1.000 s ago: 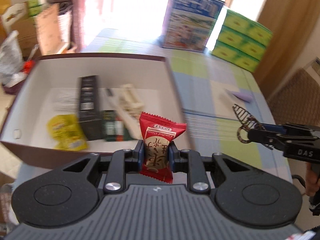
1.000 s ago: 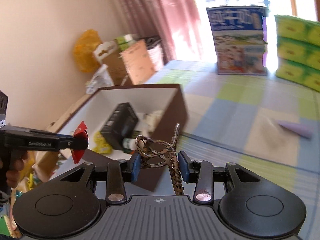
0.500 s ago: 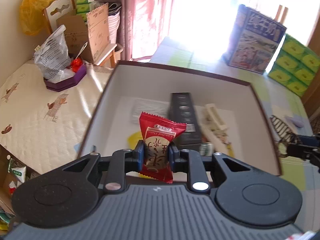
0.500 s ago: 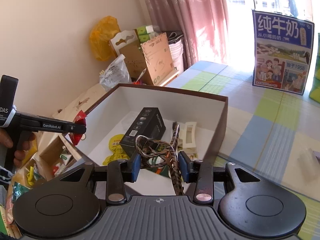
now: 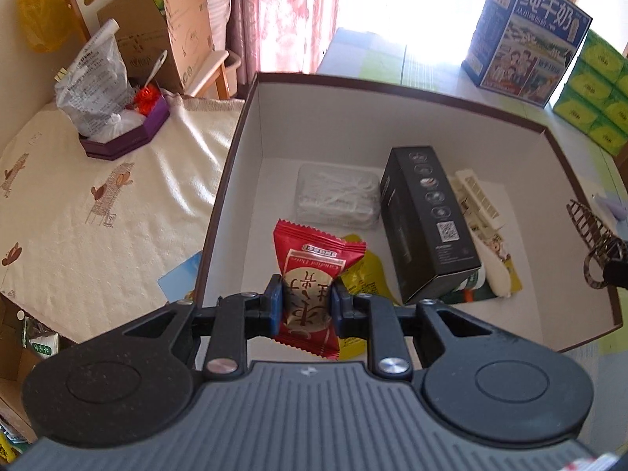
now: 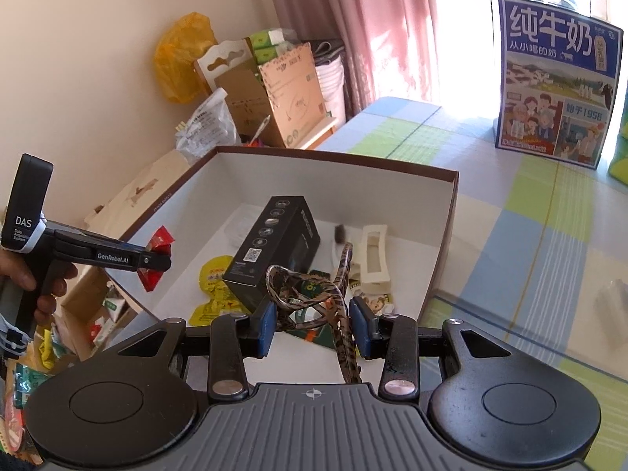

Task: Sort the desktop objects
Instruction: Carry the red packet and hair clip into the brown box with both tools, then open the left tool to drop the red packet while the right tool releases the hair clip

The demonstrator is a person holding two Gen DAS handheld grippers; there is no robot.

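My left gripper [image 5: 306, 308] is shut on a red snack packet [image 5: 312, 278] and holds it over the near left part of the open brown box [image 5: 392, 88]. My right gripper [image 6: 312, 324] is shut on a brown tortoiseshell hair claw [image 6: 310, 298] above the box's near edge [image 6: 445, 235]. The box holds a black carton [image 5: 428, 219], a yellow packet [image 5: 363, 274], a clear bag [image 5: 337, 196] and a cream clip [image 5: 477, 194]. The left gripper with the red packet also shows in the right wrist view [image 6: 157, 261].
A blue milk carton [image 6: 557, 78] and green tissue packs [image 5: 596, 90] stand at the far side of the checked tablecloth [image 6: 530, 235]. Left of the box is a cream cloth [image 5: 98, 196] with a purple tray and plastic bag [image 5: 98, 90]. Cardboard boxes stand by the curtain.
Both grippers have moved in over the box, the left one further left and lower over its near left part. Each keeps hold of its item.
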